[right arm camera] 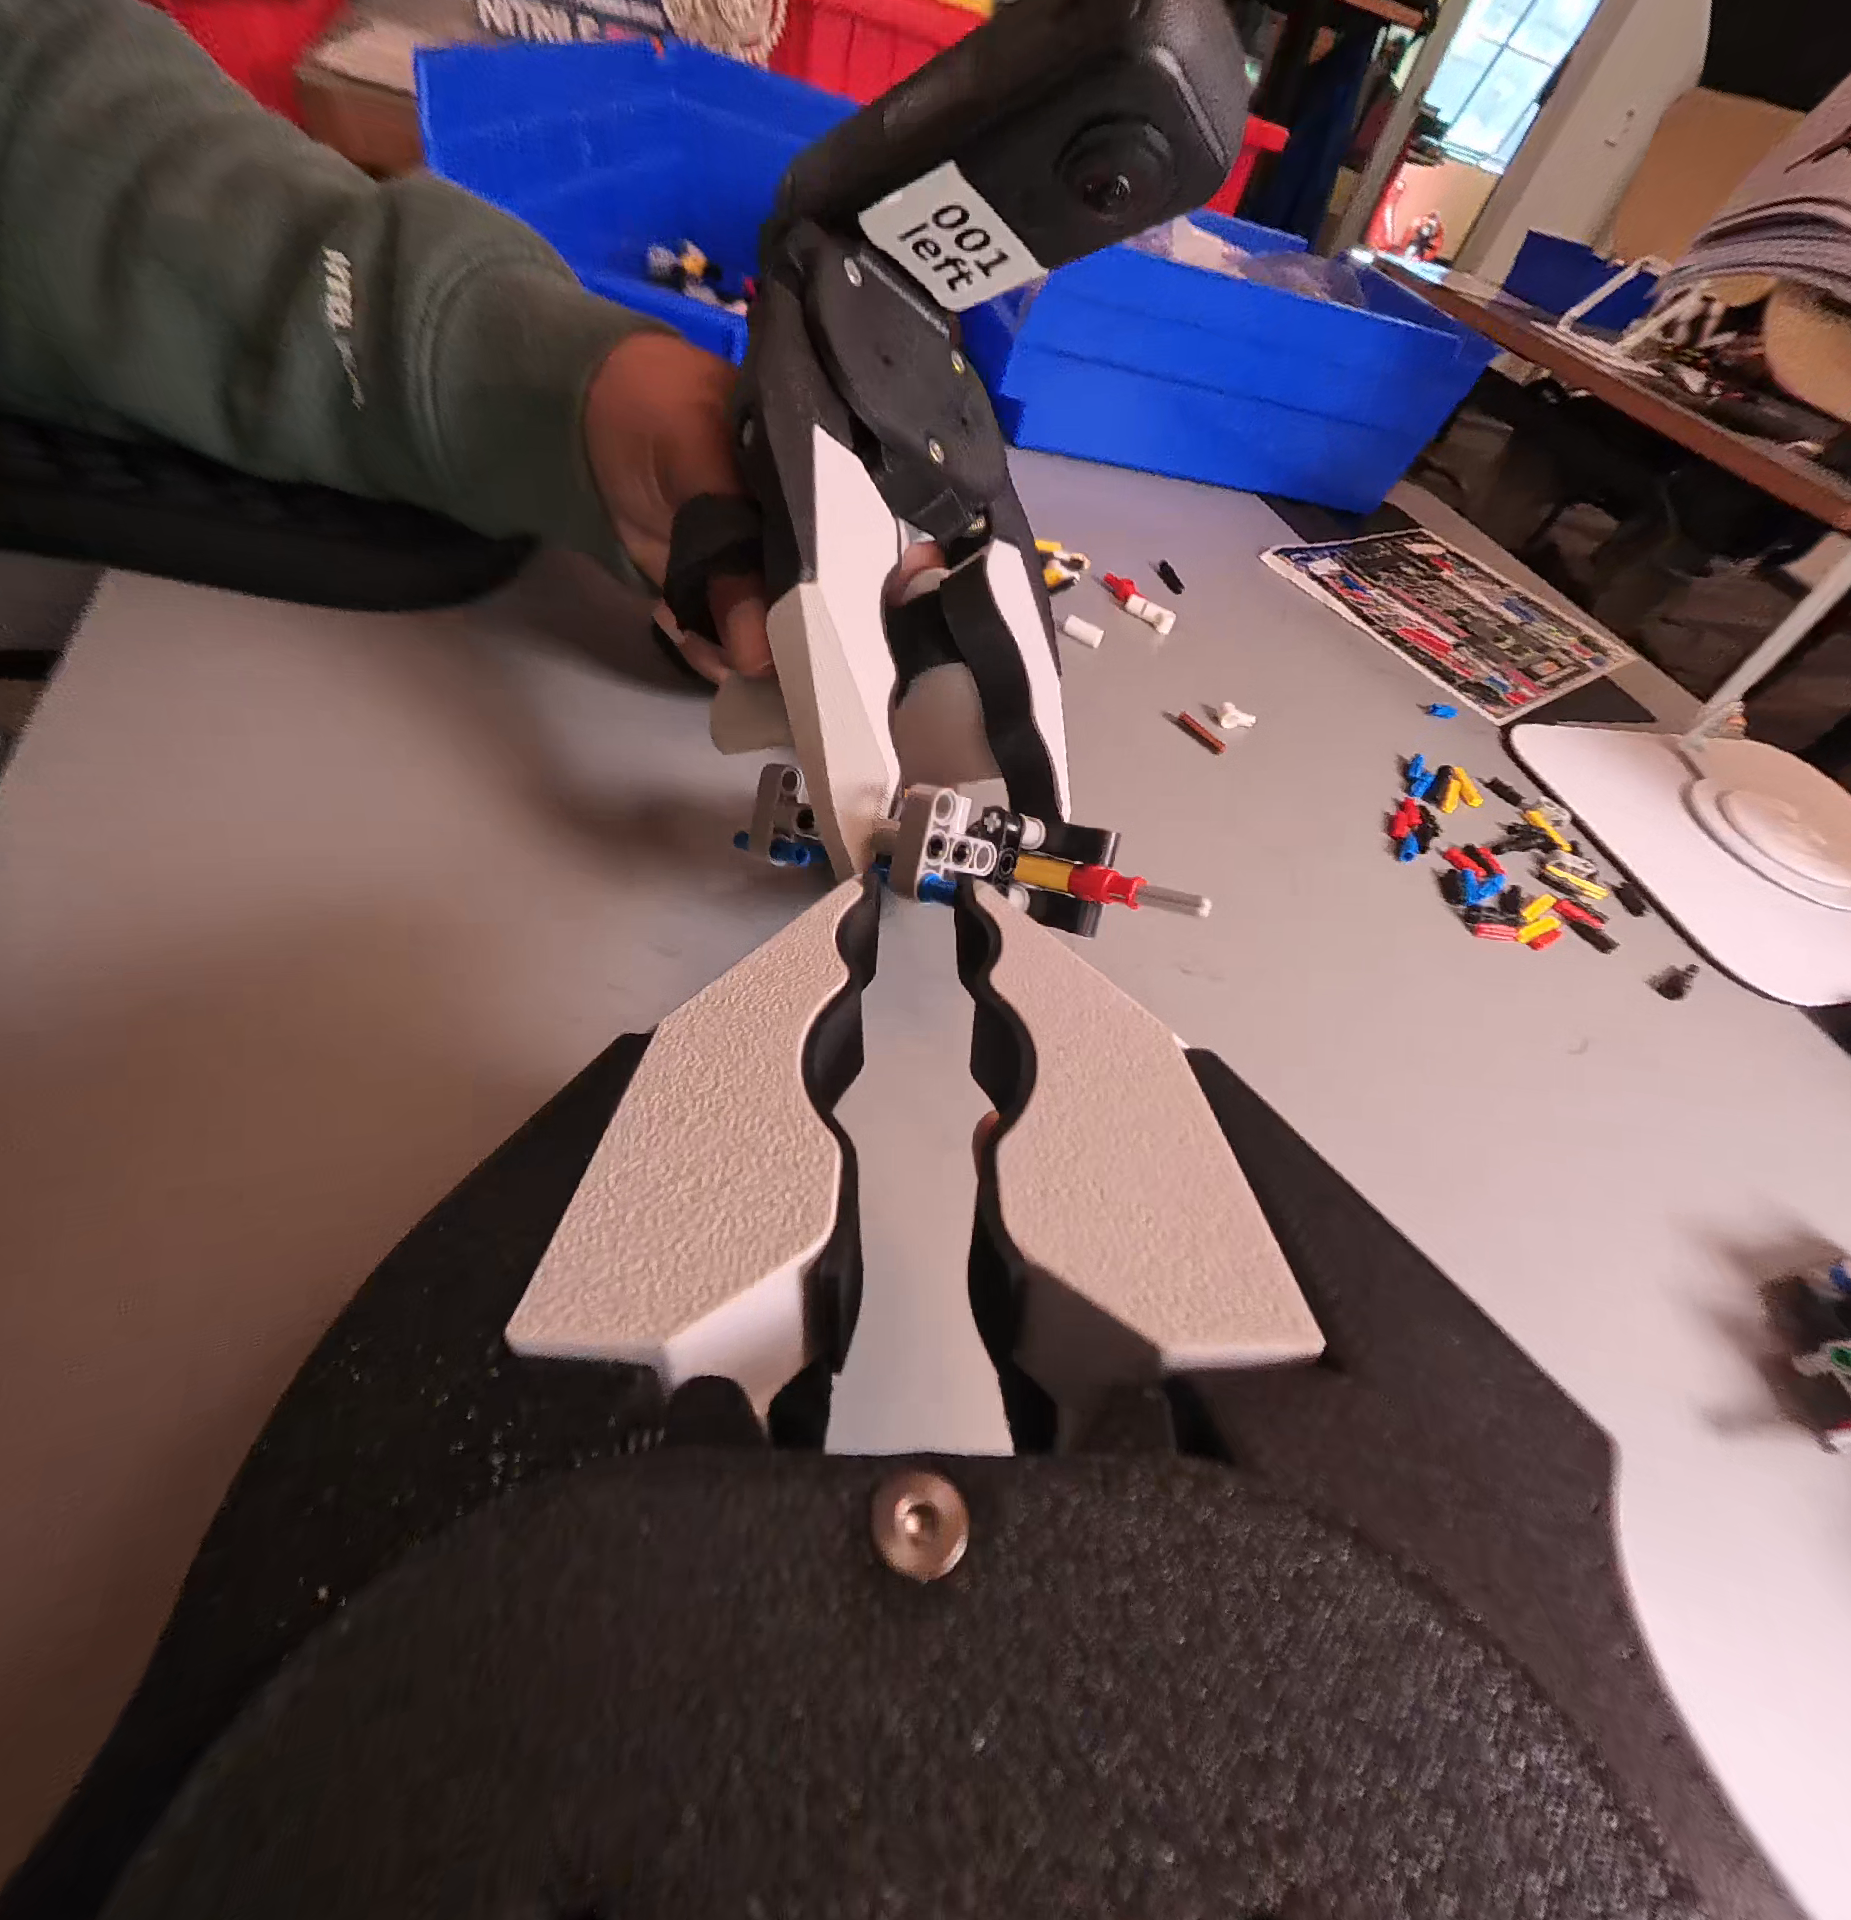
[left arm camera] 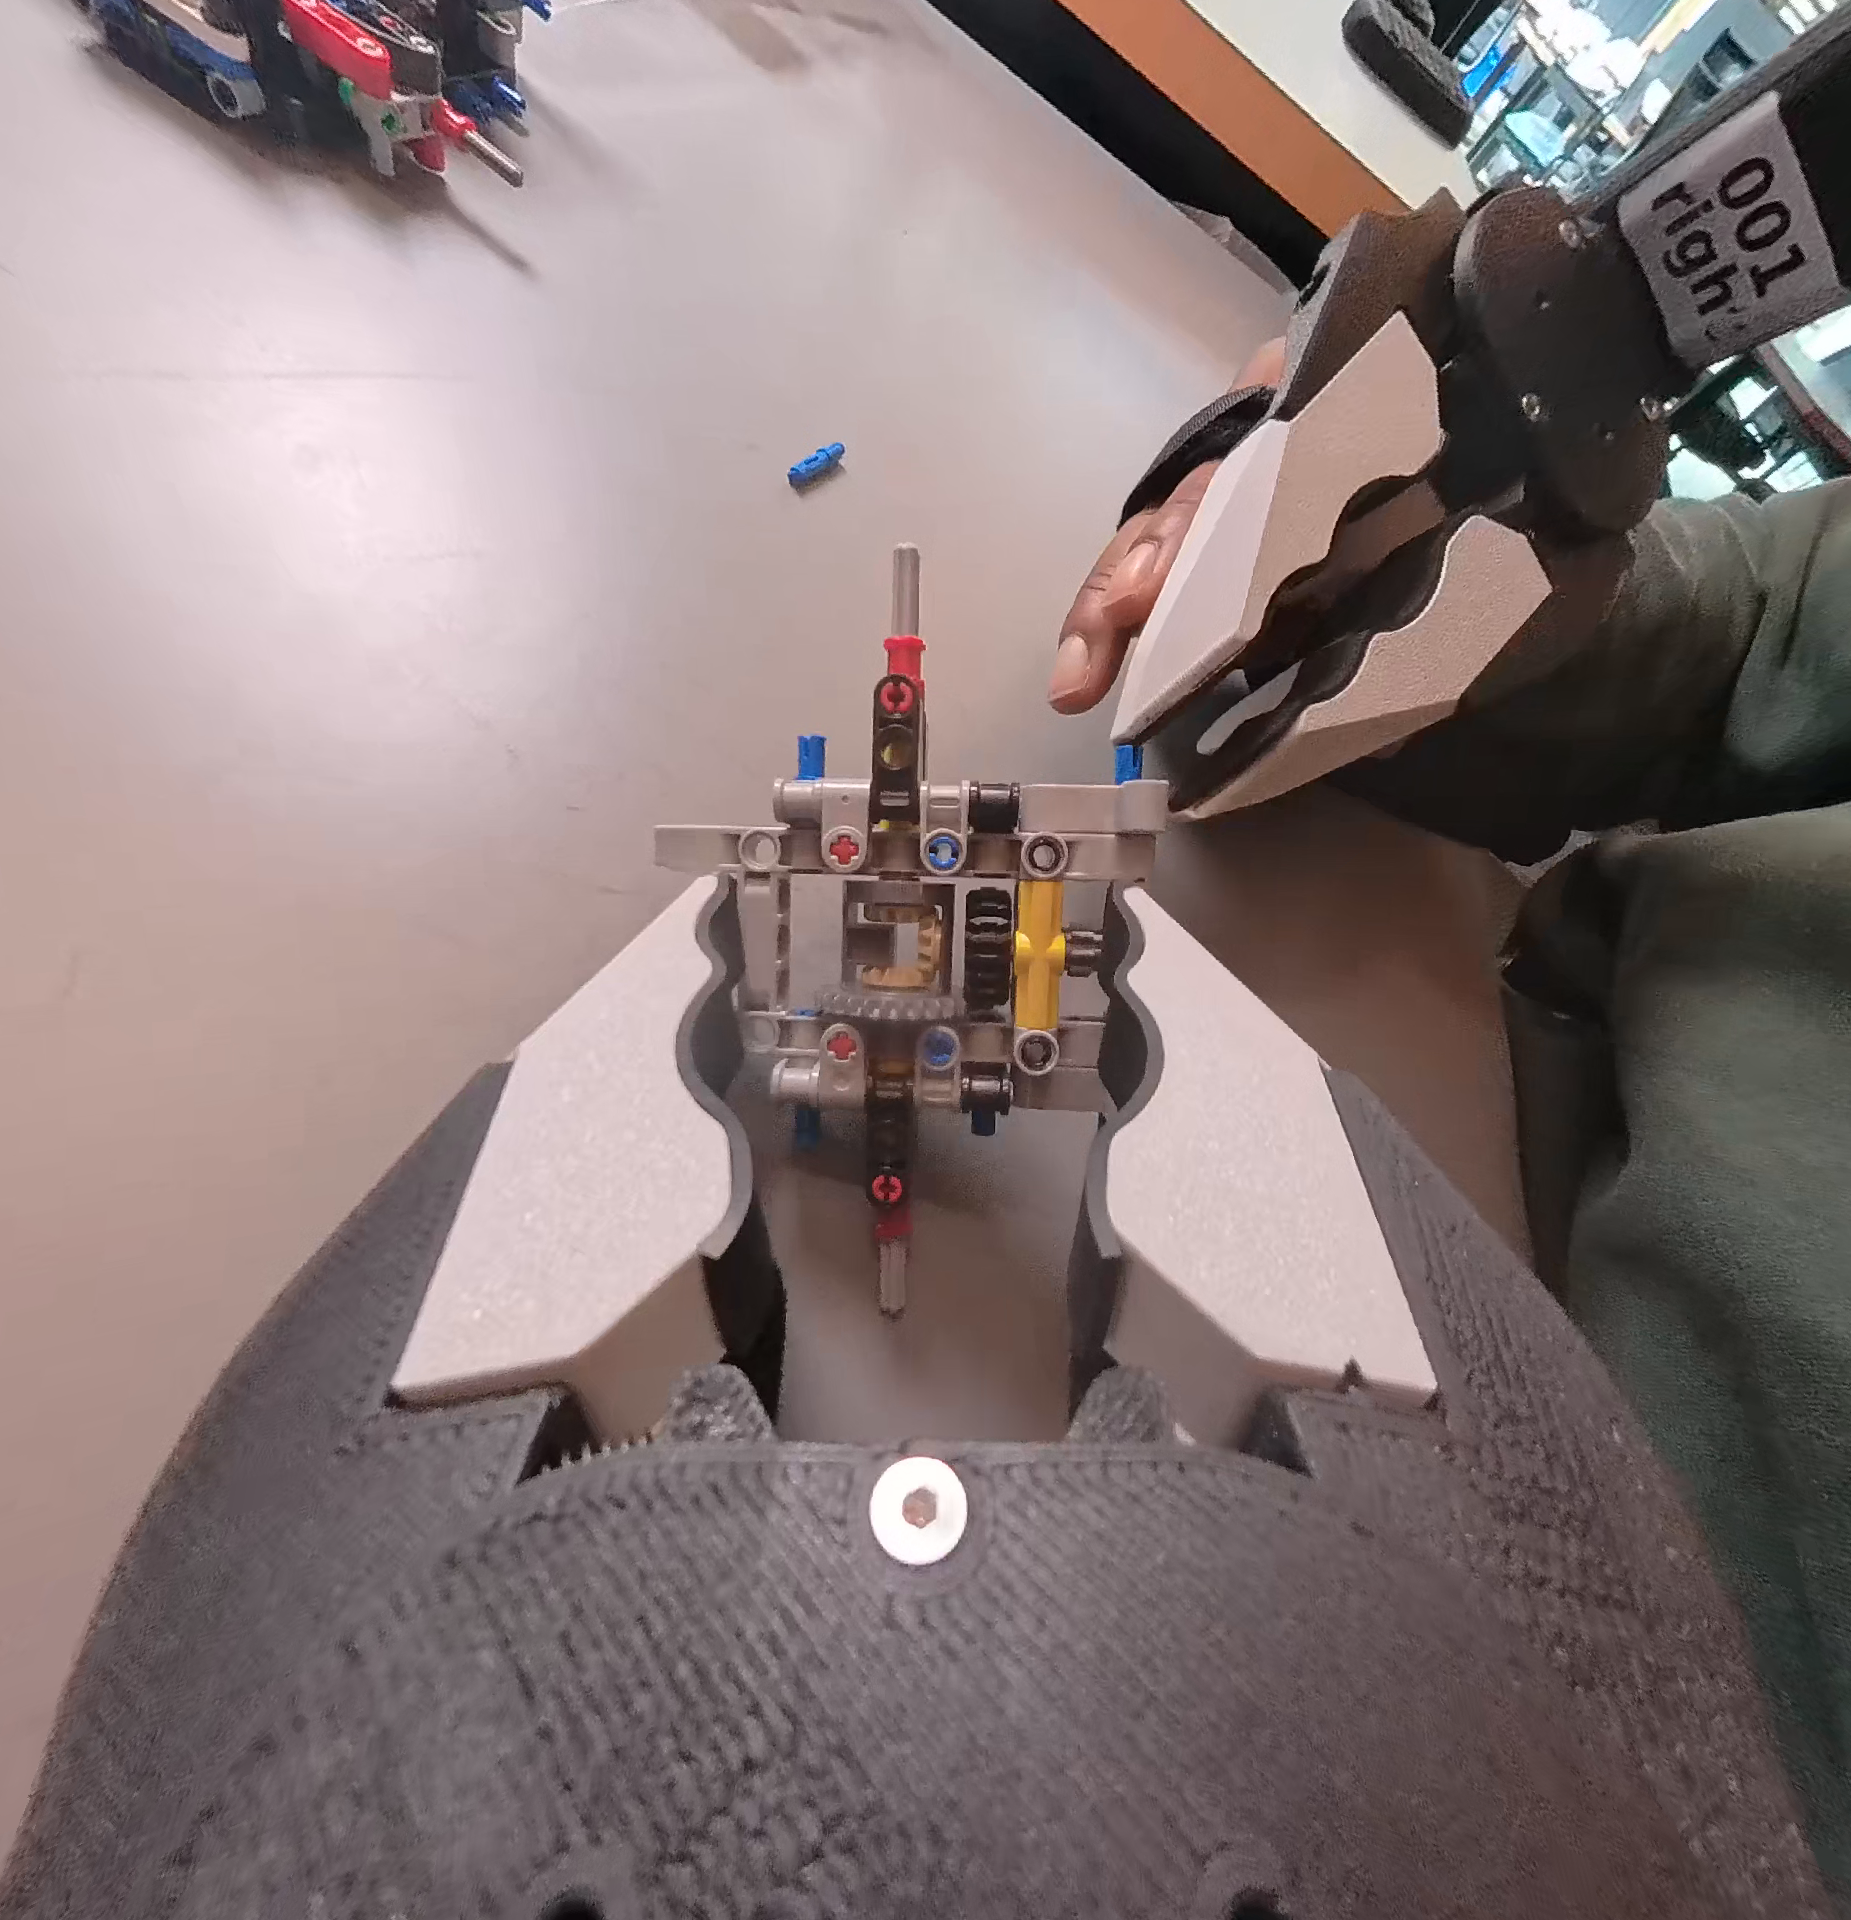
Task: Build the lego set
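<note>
One gear assembly (left arm camera: 926, 935) of grey beams sits between my left tool (left arm camera: 926, 914), both pads pressed on its sides. My right tool (right arm camera: 916, 894), fingers nearly together, closes on one blue pin (left arm camera: 1127, 764) at the assembly's far right corner. Another blue pin (left arm camera: 815, 464) lies on the bench (left arm camera: 381, 623) beyond.

Bare table (left arm camera: 401, 623) lies left of the gear assembly (left arm camera: 921, 935); loose pins (right arm camera: 1503, 862) crowd its far side.
</note>
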{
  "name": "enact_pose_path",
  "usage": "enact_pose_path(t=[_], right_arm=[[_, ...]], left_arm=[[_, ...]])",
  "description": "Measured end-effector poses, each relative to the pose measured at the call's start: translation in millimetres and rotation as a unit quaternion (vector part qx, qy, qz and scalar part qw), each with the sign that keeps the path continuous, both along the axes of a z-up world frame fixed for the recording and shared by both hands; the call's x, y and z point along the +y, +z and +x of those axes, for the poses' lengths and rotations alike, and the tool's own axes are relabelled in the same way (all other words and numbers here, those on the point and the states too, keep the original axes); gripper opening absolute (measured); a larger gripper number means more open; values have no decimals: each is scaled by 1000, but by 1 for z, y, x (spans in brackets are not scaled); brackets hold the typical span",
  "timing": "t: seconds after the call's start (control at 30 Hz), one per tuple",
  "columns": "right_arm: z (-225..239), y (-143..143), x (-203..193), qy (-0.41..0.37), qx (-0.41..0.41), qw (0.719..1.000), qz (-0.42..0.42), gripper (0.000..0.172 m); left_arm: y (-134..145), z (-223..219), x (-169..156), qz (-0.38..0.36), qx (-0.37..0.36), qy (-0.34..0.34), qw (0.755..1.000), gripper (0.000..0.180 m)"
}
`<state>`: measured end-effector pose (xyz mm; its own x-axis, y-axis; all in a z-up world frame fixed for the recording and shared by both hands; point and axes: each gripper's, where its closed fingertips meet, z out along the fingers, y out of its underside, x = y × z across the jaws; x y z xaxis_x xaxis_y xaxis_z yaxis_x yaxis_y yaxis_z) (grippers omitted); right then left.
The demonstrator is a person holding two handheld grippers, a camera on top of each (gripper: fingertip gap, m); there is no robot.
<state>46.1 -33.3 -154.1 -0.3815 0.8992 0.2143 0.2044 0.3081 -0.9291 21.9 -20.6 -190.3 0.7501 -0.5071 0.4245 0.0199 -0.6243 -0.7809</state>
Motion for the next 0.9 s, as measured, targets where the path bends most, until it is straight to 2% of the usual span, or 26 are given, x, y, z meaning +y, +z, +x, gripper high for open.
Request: enact_pose_path(t=[0.2,0.43,0.57,0.67,0.73,0.83,0.9], right_arm=[[-2,-4,1,3,-10,1000,-13,18],[-4,-11,-4,8,-19,1000,2,9],[0,2,6,3,-9,999,-44,17],[5,11,32,-27,-5,998,-62,17],[9,12,62,-75,-15,995,-60,14],[24,-14,118,-163,-86,983,23,13],[38,-40,139,-177,-161,968,75,13]], left_arm=[[-5,0,-1,-4,19,3,1000,69],[-5,3,-3,5,31,2,999,69],[4,4,-3,63,58,-21,996,69],[14,4,-4,133,104,-43,985,69],[21,6,-4,170,125,-48,976,69],[25,7,-4,191,131,-49,972,69],[26,8,-5,194,128,-50,971,69]])
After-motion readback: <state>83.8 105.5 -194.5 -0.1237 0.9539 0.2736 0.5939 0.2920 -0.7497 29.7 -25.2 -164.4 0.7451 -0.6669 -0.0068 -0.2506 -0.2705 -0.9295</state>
